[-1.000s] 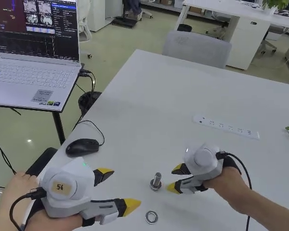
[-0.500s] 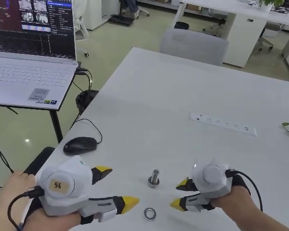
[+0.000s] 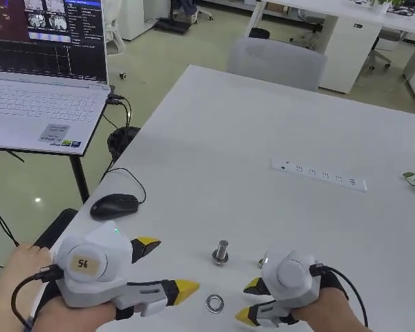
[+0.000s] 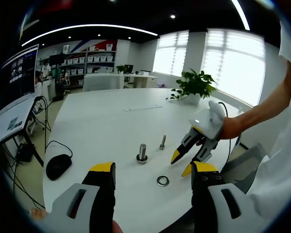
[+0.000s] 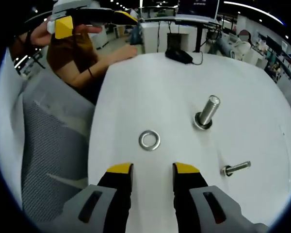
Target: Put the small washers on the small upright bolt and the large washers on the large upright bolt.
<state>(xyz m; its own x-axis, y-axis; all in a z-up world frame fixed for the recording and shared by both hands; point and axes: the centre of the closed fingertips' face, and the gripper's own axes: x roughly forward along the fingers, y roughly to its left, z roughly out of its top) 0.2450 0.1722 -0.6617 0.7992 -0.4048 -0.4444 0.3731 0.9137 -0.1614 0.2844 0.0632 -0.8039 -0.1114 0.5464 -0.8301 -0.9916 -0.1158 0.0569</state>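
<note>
White tabletop [image 3: 263,124] bears one washer [image 3: 214,303] lying flat at 6 o'clock of the large bolt [image 3: 221,252], with the small bolt [image 3: 263,261] at that bolt's 3 o'clock. Left gripper [image 3: 167,266], jaws wide apart and empty, hovers at the washer's 9 o'clock. Right gripper [image 3: 247,301], jaws parted and empty, is at its 3 o'clock.

White table [image 3: 221,138]: large bolt [image 3: 221,252], small bolt [image 3: 263,261], washer [image 3: 214,303]

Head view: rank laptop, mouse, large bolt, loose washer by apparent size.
1. laptop
2. mouse
3. large bolt and loose washer: too close to rank. The washer lies nearer the camera, which may inflate it.
</note>
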